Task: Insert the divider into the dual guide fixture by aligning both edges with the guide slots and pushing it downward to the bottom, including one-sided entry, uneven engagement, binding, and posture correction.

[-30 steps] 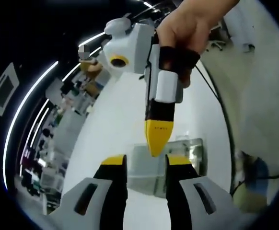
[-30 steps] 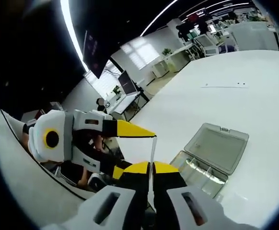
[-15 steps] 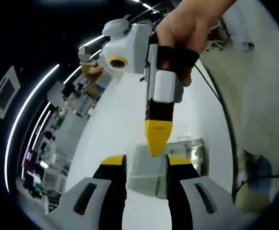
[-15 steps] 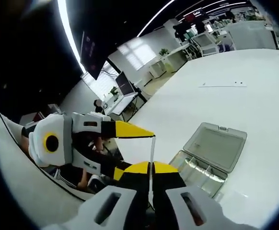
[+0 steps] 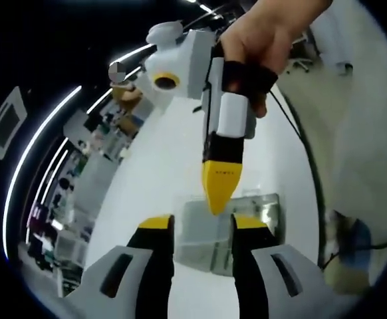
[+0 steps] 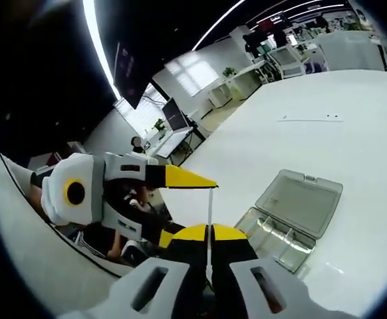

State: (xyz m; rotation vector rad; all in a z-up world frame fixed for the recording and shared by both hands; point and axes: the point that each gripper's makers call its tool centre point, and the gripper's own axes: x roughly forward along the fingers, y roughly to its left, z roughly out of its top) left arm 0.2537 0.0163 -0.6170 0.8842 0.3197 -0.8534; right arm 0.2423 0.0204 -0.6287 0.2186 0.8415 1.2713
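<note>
The divider (image 6: 209, 209) is a thin clear sheet seen edge-on, standing up from between the jaws of my right gripper (image 6: 209, 232), which is shut on it. My left gripper (image 6: 188, 207) comes in from the left with its jaws apart, its upper yellow fingertip (image 6: 190, 178) at the divider's top edge. In the left gripper view, my left gripper (image 5: 201, 224) is open, and the right gripper (image 5: 219, 189), held by a hand (image 5: 263, 33), points down between its jaws. The clear guide box (image 6: 293, 216) lies on the white table with its lid open, below both grippers (image 5: 247, 222).
The white table (image 6: 326, 133) stretches far behind the box. Desks, monitors and chairs (image 6: 173, 126) stand in the office beyond it. A cable (image 5: 306, 153) runs along the table's right side in the left gripper view.
Both views have shifted slightly with the hands. The right gripper still holds the divider above the box, and the left gripper stays open beside it.
</note>
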